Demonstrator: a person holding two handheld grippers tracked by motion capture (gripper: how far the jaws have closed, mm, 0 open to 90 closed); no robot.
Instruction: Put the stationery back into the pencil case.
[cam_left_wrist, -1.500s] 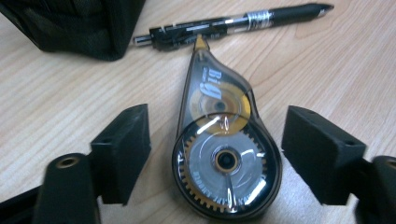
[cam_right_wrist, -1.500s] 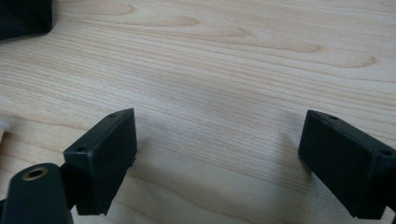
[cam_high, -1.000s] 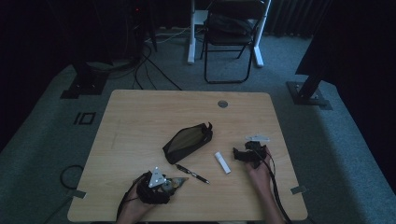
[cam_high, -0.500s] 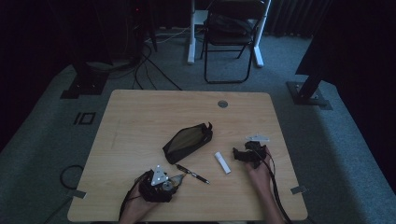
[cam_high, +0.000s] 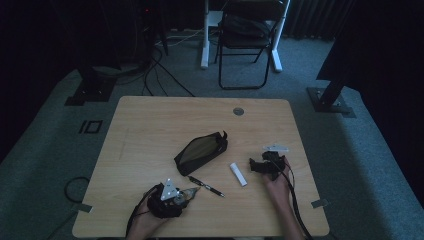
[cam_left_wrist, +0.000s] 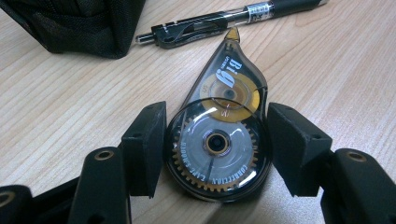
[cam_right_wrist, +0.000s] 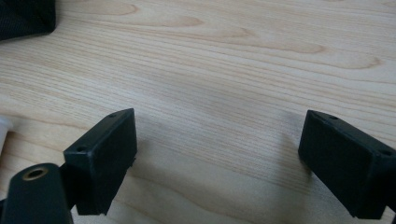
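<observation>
Progress looks early: judging from the high view, the likely job is gathering stationery into the open black fabric pencil pouch (cam_high: 201, 152) lying mid-bench, and nothing seems to be inside it yet. On the pale wooden bench (cam_high: 150, 120), the left hand-held gripper (cam_high: 186, 192) sits at the near left edge around a teardrop-shaped correction tape dispenser (cam_high: 189, 192). A black ballpoint pen (cam_high: 206, 186) lies just right of it, and a small white stick-shaped eraser or glue tube (cam_high: 238, 174) lies farther right (too small to tell which). The right hand-held gripper (cam_high: 256, 166) rests near the right edge, just beside that white tube.

Left gripper view: the clear, smoky-plastic correction tape dispenser (cam_left_wrist: 219, 140), with its gold gear wheels, lies flat on the bench between the two black jaws. The left jaw touches its round end; the right jaw sits against or a hair off it, so the left hand-held gripper (cam_left_wrist: 215, 149) appears closed on the dispenser, which is not yet lifted. The pen (cam_left_wrist: 229, 18) and a corner of the pouch (cam_left_wrist: 74, 23) lie beyond.

Right gripper view: the right hand-held gripper (cam_right_wrist: 217, 154) stands wide open over bare wood, holding nothing. The white tube's end (cam_right_wrist: 3, 128) peeks in at the left.

Lifting and stowing the dispenser, pen and tube all remain.
</observation>
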